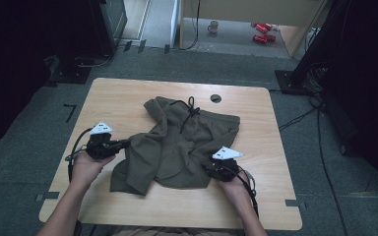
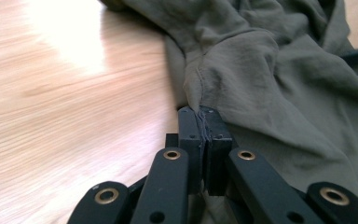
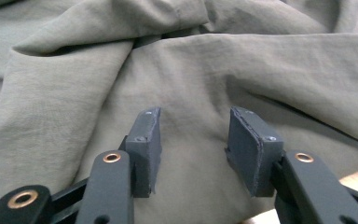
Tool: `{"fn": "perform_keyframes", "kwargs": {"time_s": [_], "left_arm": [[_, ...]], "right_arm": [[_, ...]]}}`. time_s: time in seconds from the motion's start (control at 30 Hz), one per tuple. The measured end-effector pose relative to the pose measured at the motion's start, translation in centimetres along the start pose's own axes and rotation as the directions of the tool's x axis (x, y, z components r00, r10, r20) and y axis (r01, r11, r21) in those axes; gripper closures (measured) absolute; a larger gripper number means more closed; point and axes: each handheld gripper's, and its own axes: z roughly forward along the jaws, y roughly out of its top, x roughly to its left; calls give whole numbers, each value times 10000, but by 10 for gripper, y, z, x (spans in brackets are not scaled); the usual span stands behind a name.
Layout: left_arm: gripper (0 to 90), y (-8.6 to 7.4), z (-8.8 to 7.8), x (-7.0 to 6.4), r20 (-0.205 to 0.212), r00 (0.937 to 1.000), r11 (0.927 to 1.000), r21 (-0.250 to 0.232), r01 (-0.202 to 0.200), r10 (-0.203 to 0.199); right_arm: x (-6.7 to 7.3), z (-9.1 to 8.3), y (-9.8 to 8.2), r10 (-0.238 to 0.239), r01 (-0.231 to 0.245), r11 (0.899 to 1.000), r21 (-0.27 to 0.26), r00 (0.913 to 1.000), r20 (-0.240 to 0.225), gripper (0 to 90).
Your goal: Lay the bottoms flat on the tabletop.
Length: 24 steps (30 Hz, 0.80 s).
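Note:
A pair of olive-green shorts (image 1: 179, 145) with a dark drawstring (image 1: 189, 110) lies crumpled on the wooden table (image 1: 128, 96). At the garment's left edge my left gripper (image 1: 126, 143) is shut on a pinched fold of the fabric (image 2: 242, 79); the cloth shows squeezed between its pads (image 2: 203, 122). My right gripper (image 1: 207, 168) sits at the shorts' lower right edge. Its jaws stand apart over the cloth (image 3: 196, 79), and its pads (image 3: 249, 140) are not pressing on it. The right gripper (image 3: 195, 135) has fabric lying beneath the gap.
A round cable hole (image 1: 215, 98) sits near the table's far edge. On the floor beyond the table lie red cans (image 1: 262, 33) and a mug (image 1: 212, 26). Cables (image 1: 320, 128) run along the floor at the right. Dark equipment stands at both sides.

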Motion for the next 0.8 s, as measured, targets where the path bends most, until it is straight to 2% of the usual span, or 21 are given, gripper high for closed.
{"fn": "perform_keyframes", "kwargs": {"time_s": [0.1, 0.23, 0.27, 0.5, 0.8], "left_arm": [[891, -2, -6, 14, -237, 9992, 9993, -165, 328, -332], [891, -2, -8, 22, -378, 9979, 9984, -229, 526, -534], [891, -3, -9, 27, -523, 9966, 9978, -232, 624, -635], [891, -3, -8, 39, -838, 9939, 9974, -95, 708, -713], [891, -5, -18, 58, -1333, 9848, 9937, -261, 1087, -1112]], "right_arm": [[-6, -2, -1, 247, -247, 9997, -2, 9997, 45, 563], [-9, -3, -2, 260, -260, 9997, -38, 9996, 104, 573], [-11, -3, -2, 285, -284, 9996, -59, 9995, 120, 578], [-14, -4, -3, 290, -289, 9996, -74, 9993, 236, 588], [-22, -7, -5, 432, -427, 9990, -124, 9981, 431, 608]]}}
